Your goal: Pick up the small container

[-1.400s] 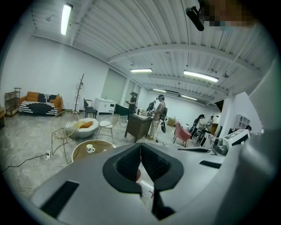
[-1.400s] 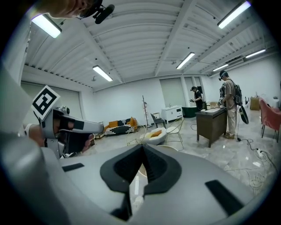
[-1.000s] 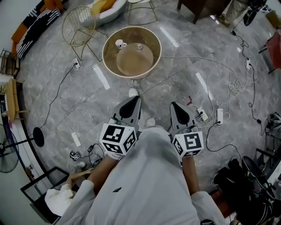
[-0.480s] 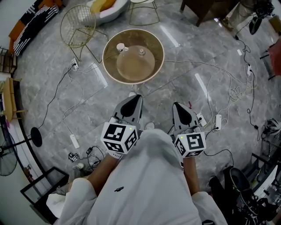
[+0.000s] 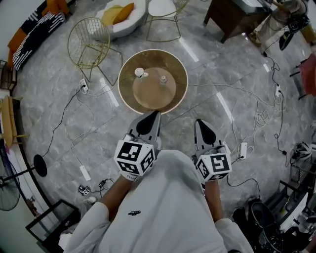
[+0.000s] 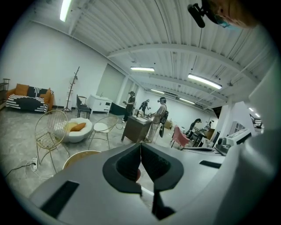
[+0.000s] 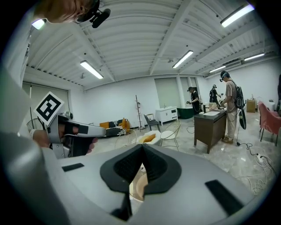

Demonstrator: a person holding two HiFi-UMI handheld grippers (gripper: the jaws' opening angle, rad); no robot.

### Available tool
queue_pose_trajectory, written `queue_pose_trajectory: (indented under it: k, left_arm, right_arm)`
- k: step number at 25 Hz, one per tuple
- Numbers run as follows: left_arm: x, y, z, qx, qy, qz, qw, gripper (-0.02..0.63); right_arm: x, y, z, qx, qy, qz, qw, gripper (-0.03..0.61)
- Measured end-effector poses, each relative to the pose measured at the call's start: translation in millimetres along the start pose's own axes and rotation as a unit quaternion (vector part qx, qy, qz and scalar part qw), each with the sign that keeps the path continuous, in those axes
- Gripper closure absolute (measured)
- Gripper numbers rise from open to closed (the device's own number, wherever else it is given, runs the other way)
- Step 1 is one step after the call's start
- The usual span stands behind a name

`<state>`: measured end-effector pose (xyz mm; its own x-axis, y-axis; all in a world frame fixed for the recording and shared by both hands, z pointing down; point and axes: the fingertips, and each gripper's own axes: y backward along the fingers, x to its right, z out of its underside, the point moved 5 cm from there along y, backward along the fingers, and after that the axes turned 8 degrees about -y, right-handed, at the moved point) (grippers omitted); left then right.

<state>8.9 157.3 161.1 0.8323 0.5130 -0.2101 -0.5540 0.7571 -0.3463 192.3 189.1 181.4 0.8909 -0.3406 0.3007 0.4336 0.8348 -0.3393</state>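
Note:
A small white container [image 5: 139,72] stands on the round glass-topped table [image 5: 126,94] ahead of me, near its far left rim, with a glass dome lid [image 5: 153,88] beside it. Both grippers hang in front of my chest, short of the table. My left gripper [image 5: 152,114] is shut with nothing between its jaws, its tip close to the table's near rim. My right gripper [image 5: 198,121] is also shut and empty, over bare floor. In the left gripper view the jaws [image 6: 140,145] meet; in the right gripper view the jaws [image 7: 141,147] meet too.
A gold wire chair [image 5: 91,37] stands left of the table, a white cushioned seat [image 5: 118,15] and a white stool [image 5: 163,9] beyond it. Cables and power strips [image 5: 242,148] lie over the grey marble floor. A dark cabinet [image 5: 237,17] stands at far right.
The table has come nearer in the head view as I moved forward. Both grippers stayed shut and held their place before my chest.

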Motion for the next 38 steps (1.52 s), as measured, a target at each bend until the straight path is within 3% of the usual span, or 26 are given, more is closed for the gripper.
queue_pose_trajectory:
  k: [7,19,25,38]
  left_arm:
    - [-62.3,-33.6,-34.8,0.006,-0.005,0.015,0.9999,0.594]
    - [-140.8,-63.6,-59.5,0.006,-0.002,0.012,0.9999,0.594]
    - [-152.6,-73.1,-59.8,-0.005,-0.005,0.007,1.0000,0.594]
    - [-153.7,-97.6,-47.9,-0.037,0.014,-0.030,0.9988,0.594]
  right_arm:
    - [-15.8,-71.9,-28.0,0.003,0.001,0.000,1.000,0.572]
    - [-13.7,-150.3,-53.0,-0.013,0.017,0.011,1.000,0.572]
    - [-6.6,-163.1,-49.2,-0.025,0.015,0.015,0.999,0.571]
    - [21.1,-195.6,-54.1,-0.055,0.049,-0.031,0.997,0.571]
